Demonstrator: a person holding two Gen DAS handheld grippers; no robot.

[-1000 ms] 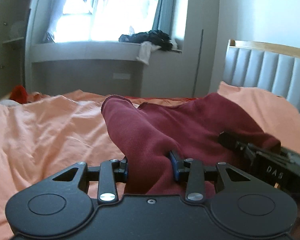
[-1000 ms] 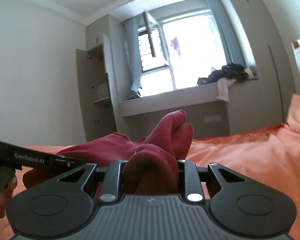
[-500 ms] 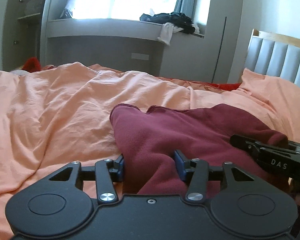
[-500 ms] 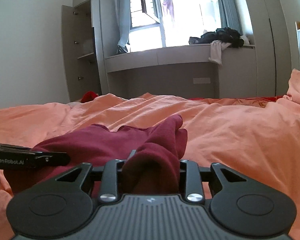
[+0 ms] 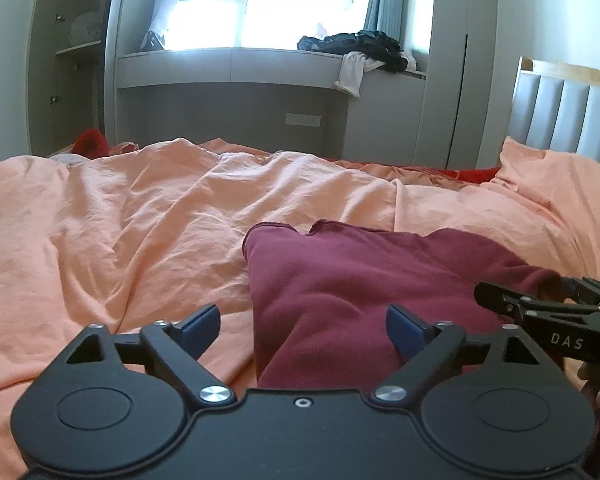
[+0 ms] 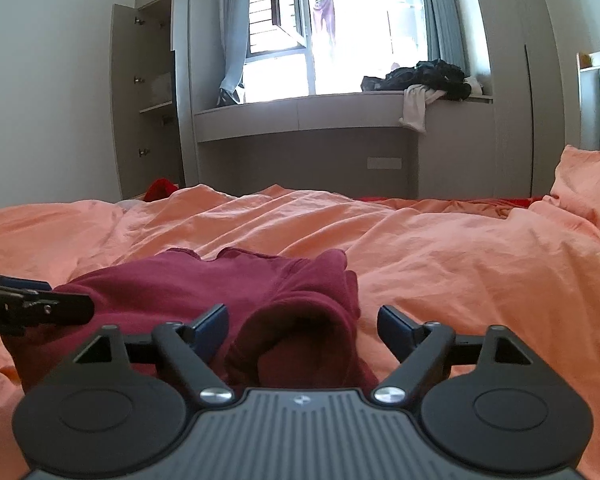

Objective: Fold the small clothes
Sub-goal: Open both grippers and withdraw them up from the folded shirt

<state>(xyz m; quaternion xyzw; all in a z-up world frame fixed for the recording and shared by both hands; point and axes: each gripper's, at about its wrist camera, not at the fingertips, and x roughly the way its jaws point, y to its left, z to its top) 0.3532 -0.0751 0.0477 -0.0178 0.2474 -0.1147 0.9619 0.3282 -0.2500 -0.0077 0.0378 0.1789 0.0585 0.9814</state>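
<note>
The maroon garment [image 5: 352,280] lies on the orange duvet [image 5: 140,220] of the bed, toward its near edge. The left gripper [image 5: 302,328] has just been opening; its blue fingers [image 5: 202,322] stand wide, clear of the cloth between them. The right gripper [image 6: 300,330] has likewise just spread, a bunched fold sitting loose between its fingers [image 6: 396,328]. "DAS" reads on the right gripper's side in the left view only; the right view alone shows clothing [image 6: 326,16] hanging outside the window
</note>
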